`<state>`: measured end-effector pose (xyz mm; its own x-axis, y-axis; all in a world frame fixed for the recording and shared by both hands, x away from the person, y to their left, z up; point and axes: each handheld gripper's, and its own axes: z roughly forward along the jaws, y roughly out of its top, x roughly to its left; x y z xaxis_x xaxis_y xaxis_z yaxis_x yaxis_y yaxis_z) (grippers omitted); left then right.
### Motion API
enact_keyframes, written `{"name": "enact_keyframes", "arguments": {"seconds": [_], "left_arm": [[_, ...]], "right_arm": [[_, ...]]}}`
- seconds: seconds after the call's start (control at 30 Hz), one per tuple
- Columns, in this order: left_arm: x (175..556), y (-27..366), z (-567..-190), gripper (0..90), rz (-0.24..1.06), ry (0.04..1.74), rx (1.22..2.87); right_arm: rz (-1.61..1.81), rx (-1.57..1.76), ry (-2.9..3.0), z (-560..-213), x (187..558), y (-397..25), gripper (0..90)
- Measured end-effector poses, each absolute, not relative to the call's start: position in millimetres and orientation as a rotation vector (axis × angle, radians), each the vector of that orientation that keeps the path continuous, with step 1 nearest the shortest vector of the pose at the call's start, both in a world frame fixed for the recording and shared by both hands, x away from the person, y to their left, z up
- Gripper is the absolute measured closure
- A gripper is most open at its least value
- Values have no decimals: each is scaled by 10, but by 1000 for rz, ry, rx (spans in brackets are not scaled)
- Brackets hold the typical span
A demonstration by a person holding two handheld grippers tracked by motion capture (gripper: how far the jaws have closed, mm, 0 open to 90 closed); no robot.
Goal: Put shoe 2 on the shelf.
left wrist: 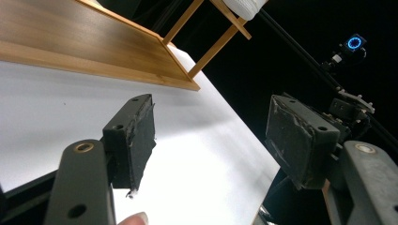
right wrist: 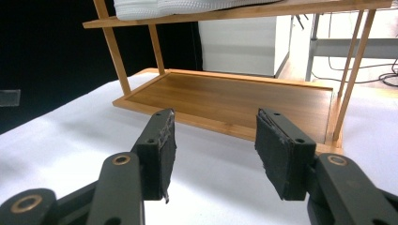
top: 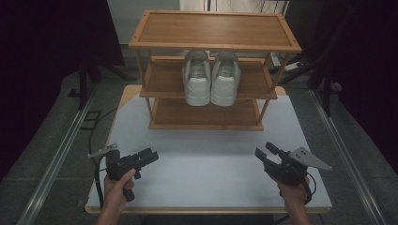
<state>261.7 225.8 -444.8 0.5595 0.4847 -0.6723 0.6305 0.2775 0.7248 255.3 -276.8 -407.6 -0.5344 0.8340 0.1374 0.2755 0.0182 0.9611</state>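
A pair of white lace-up sneakers [top: 210, 77] sits side by side on the middle tier of the three-tier bamboo shoe rack [top: 213, 30], toes toward the person. The left tool [top: 149, 156] and right tool [top: 263, 153] hover over the white bench [top: 206, 159] — both spread wide, empty, aimed at the rack, probably readying a reach.

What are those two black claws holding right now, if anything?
Nothing. The left gripper and the right gripper both stand open and empty above the white table; the shoes sit untouched on the rack.

No text, label, brand or number can be read on anything here
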Motion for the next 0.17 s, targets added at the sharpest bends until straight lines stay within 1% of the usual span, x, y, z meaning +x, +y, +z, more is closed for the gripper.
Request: {"name": "enact_keyframes", "arguments": {"seconds": [0.17], "left_arm": [[2618,2247,-4442,325,-127,1054,1365]], "right_arm": [[1504,1160,1815,-4118,2559,-2775,431]]}}
